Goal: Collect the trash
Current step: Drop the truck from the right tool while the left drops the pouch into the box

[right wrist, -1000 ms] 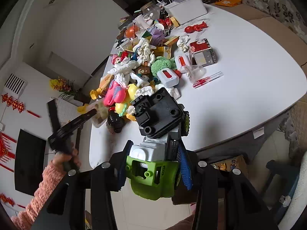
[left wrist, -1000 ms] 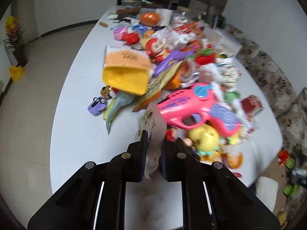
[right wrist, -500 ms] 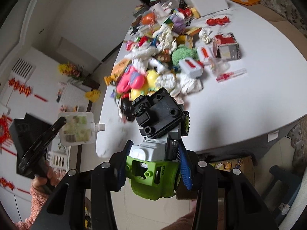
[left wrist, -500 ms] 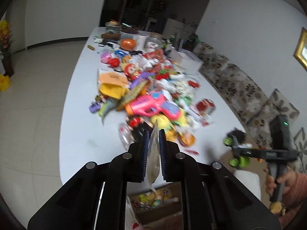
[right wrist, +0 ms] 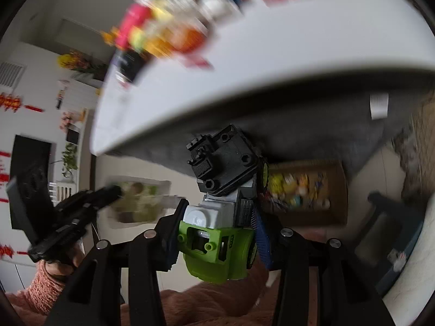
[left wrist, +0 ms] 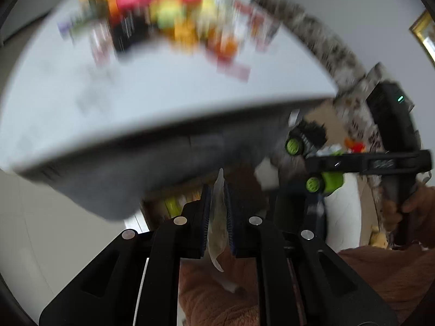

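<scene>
My left gripper is shut on a flat, pale drink pouch, seen edge-on between the pads. It hangs below the white table's front edge. In the right wrist view the same pouch sticks out of the left gripper at the left. My right gripper is shut on a green, grey and black toy truck, also lower than the table edge. From the left wrist view, the truck appears at the right. The pile of toys and wrappers on the table is blurred.
Under the table stands an open cardboard box with colourful toys inside, also glimpsed as a box behind my left fingers. A white container sits at the right. A dark stool is near it. A brown fuzzy sleeve fills the bottom.
Both grippers have dropped from above the table to below its front edge and tilted downward. The pouch and the toy truck stay held. The views are blurred with motion.
</scene>
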